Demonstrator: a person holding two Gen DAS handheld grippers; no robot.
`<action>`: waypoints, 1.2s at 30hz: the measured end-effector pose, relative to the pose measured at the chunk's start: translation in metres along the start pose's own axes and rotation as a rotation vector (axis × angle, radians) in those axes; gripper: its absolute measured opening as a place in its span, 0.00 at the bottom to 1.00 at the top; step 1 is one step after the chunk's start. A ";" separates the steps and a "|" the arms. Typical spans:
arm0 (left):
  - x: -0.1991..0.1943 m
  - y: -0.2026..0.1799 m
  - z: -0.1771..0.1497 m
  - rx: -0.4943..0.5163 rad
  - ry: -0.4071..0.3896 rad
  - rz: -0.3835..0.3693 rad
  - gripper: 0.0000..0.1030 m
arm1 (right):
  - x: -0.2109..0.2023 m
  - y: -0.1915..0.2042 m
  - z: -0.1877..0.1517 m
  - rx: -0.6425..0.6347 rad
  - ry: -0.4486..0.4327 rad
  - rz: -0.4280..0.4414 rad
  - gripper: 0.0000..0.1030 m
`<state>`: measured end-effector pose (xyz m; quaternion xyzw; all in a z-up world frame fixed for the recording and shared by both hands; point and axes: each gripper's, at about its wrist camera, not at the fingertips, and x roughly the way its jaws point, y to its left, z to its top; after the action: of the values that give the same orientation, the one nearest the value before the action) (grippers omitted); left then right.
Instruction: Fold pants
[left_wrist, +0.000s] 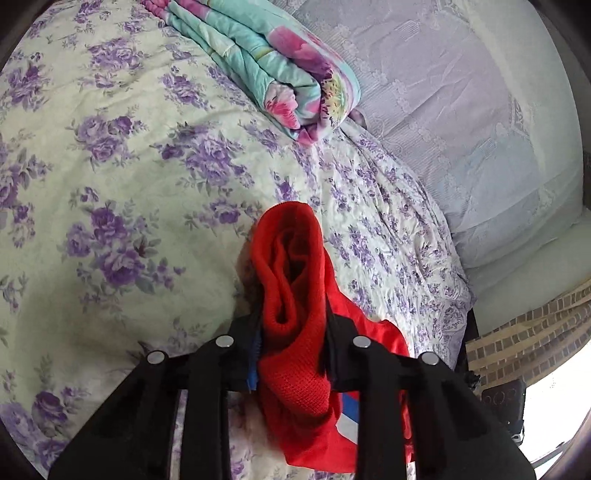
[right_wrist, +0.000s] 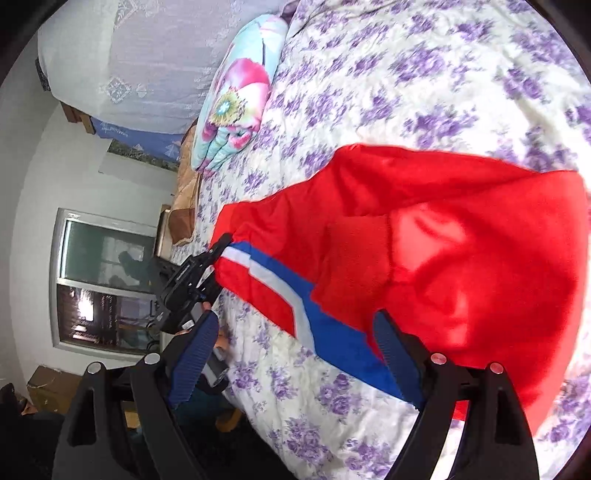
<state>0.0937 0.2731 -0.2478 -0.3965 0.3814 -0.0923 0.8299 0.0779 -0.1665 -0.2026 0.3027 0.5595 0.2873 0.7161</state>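
Note:
Red pants (right_wrist: 443, 240) with a blue and white stripe lie on the purple-flowered bedspread (right_wrist: 406, 74). My left gripper (left_wrist: 293, 325) is shut on a bunched red end of the pants (left_wrist: 291, 280), which sticks up between its fingers. It also shows in the right wrist view (right_wrist: 218, 247), clamped on the pants' left end. My right gripper (right_wrist: 295, 332) is open, its blue-padded fingers (right_wrist: 195, 358) spread wide just above the striped part of the pants, holding nothing.
A folded teal and pink floral quilt (left_wrist: 266, 62) lies further up the bed beside a pale lace-covered pillow (left_wrist: 461, 110). The bed's edge, a window (right_wrist: 103, 277) and a cardboard box (right_wrist: 48, 387) are at the left of the right wrist view.

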 end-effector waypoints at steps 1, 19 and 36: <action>-0.001 0.001 0.001 -0.003 -0.001 0.005 0.23 | -0.011 -0.003 0.002 -0.011 -0.038 -0.051 0.84; 0.006 0.002 0.005 -0.003 0.021 0.051 0.23 | -0.055 -0.120 -0.016 0.208 -0.103 -0.129 0.06; 0.015 -0.005 0.003 0.053 0.044 0.114 0.24 | -0.100 -0.079 -0.006 0.042 -0.247 -0.429 0.57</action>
<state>0.1066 0.2647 -0.2514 -0.3500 0.4189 -0.0638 0.8355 0.0570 -0.2920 -0.2005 0.2246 0.5249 0.0779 0.8173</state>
